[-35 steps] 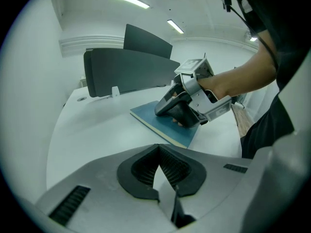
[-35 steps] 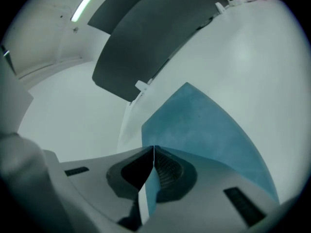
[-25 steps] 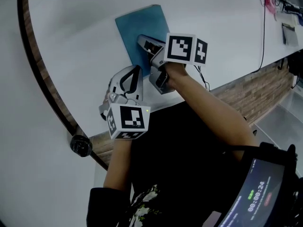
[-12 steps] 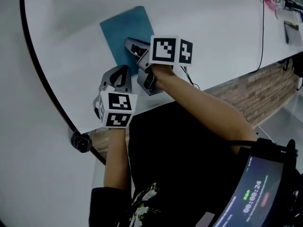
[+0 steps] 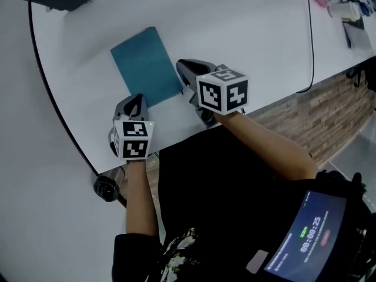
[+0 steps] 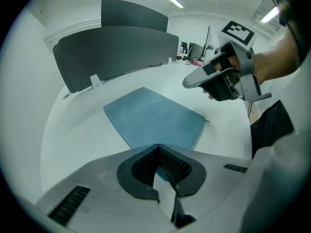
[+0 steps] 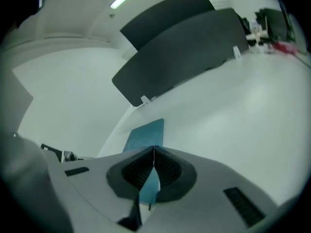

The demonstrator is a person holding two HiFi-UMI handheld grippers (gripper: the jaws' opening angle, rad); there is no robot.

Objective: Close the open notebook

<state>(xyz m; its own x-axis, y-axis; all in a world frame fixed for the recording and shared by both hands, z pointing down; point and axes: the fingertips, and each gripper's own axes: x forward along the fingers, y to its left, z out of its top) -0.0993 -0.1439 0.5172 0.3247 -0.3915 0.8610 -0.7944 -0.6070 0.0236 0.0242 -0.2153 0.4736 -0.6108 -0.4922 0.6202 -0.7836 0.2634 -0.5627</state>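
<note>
Withdrawn from the blue notebook [image 5: 145,65], the right gripper [image 5: 182,66] hangs shut and empty beside the left gripper [image 5: 136,98], likewise shut and empty, near the table's [image 5: 252,34] front edge. Just beyond, the notebook lies closed and flat, so both should probably retreat without nudging it.

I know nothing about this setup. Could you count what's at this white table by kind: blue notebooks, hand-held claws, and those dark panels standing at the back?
Blue notebook, lying closed: 1
Claws, the left claw and the right claw: 2
Dark panels, the front panel and the back panel: 2
Total: 5
</note>
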